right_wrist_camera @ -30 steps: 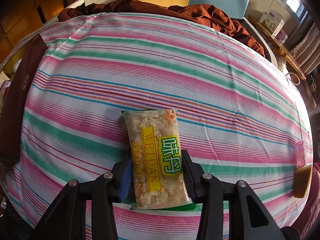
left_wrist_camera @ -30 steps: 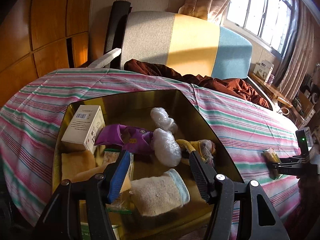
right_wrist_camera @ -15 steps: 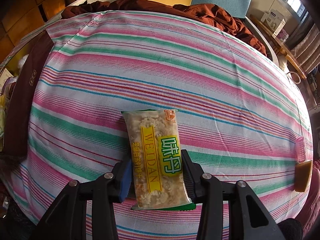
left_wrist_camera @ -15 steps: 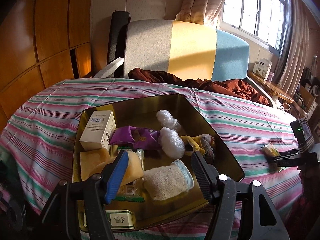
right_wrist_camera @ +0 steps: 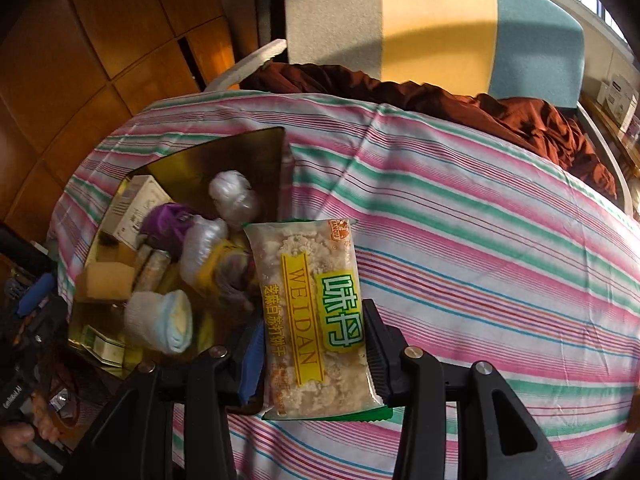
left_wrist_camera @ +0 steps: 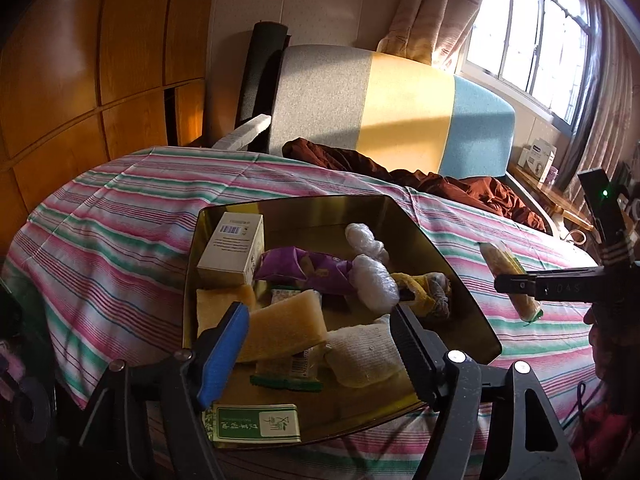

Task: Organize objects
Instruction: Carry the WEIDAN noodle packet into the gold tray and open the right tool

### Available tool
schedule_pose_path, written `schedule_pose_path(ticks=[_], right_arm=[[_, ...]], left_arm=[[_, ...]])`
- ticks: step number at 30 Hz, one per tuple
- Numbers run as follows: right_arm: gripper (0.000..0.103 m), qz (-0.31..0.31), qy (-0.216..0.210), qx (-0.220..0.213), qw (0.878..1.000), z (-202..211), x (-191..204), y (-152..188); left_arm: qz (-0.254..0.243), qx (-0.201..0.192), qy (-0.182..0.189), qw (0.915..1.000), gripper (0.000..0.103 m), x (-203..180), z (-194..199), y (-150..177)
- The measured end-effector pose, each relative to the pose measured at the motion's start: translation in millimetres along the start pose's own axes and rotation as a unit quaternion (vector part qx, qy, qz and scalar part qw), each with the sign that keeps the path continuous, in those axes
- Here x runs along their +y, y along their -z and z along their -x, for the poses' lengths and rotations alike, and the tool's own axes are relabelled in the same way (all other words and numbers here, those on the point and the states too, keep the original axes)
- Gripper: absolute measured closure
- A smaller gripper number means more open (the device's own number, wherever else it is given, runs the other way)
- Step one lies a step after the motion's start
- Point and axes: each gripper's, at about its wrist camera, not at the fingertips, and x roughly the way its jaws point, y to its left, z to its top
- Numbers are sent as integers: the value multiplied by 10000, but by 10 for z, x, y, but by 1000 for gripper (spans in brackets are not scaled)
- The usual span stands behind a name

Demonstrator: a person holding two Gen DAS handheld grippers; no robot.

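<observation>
Since the earlier frame, my right gripper (right_wrist_camera: 314, 354) has carried the snack packet (right_wrist_camera: 316, 312), clamped between its fingers, off the striped bedspread (right_wrist_camera: 480, 240) toward the gold tray (left_wrist_camera: 460, 280). Left gripper (left_wrist_camera: 320, 344) jaws are opening, empty, above the tray.

"weidan" on the snack packet (right_wrist_camera: 316, 320)

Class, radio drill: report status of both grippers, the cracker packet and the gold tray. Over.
Right gripper shut on cracker packet, at gold tray edge. Left gripper jaws opening, nothing between. Tray crowded: rolled sock, sponge.
</observation>
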Motion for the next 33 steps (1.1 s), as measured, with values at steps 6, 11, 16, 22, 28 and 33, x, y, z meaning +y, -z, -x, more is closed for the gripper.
schedule_pose_path(ticks=[6,11,16,22,28,33], right_arm=[[59,408,-236,127,9988,-355,579,-360],[56,577,-141,290,9978,-726,678,-533],[53,523,-196,203,9982,-663,695,-480],[53,640,31,-51,9979,-450,753,-302],[53,590,393,-425,9966,-181,788,-50],[53,389,569,-594,9959,-2,765,207]], left_arm=[[269,30,-134,9995,25,233,10,43],[421,62,-223,9988,17,381,2,52],[577,114,-404,9975,12,503,-30,71],[676,252,-479,9962,10,499,-79,95],[551,111,-700,9960,0,403,20,58],[322,67,-936,9951,0,282,94,49]])
